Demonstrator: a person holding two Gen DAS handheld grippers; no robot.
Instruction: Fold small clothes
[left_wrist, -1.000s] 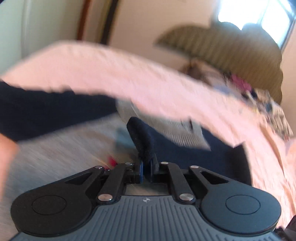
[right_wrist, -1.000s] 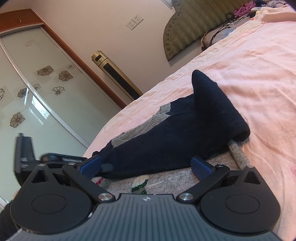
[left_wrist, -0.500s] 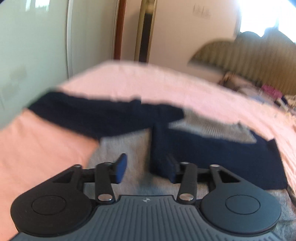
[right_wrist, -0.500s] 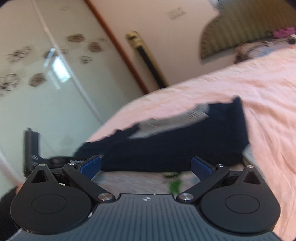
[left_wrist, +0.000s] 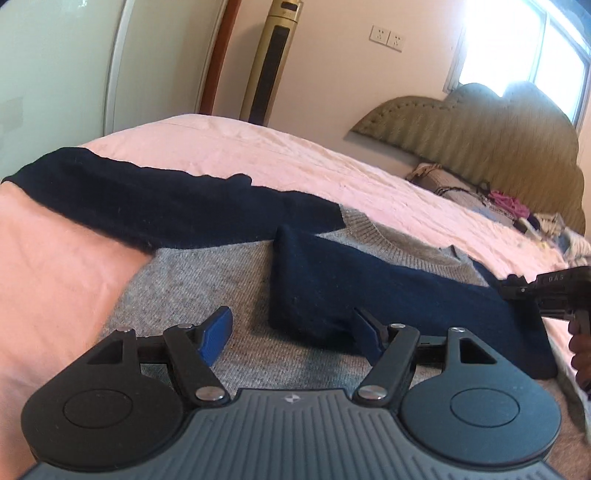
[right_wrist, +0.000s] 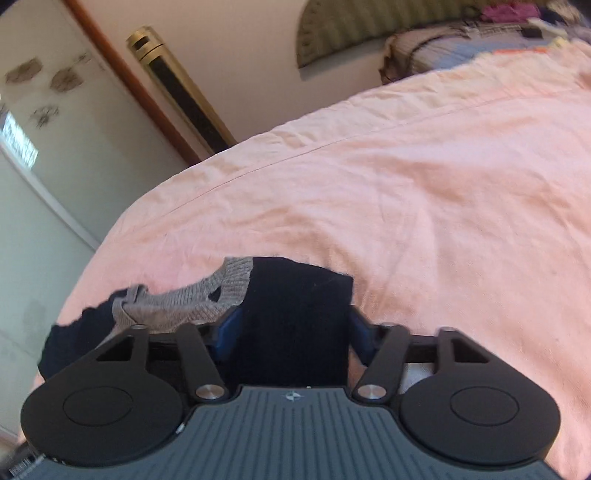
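A small grey sweater (left_wrist: 207, 280) with navy sleeves lies flat on the pink bed. One navy sleeve (left_wrist: 388, 295) is folded across the grey body; the other navy sleeve (left_wrist: 147, 199) stretches out to the left. My left gripper (left_wrist: 295, 332) is open and empty, just above the grey body at the folded sleeve's end. My right gripper (right_wrist: 291, 328) is open, with its fingers either side of the navy shoulder (right_wrist: 295, 306) beside the grey collar (right_wrist: 207, 299). The right gripper also shows in the left wrist view (left_wrist: 546, 291).
The pink bedsheet (right_wrist: 406, 184) spreads wide beyond the sweater. An olive headboard (left_wrist: 480, 133) and a pile of other clothes (left_wrist: 517, 210) are at the far end. A gold tower fan (left_wrist: 273, 59) and wardrobe doors (left_wrist: 55, 66) stand past the bed.
My left gripper let go of the navy sleeve, which now lies folded across the body, and opened. My right gripper stayed open and moved closer over the shoulder by the collar.
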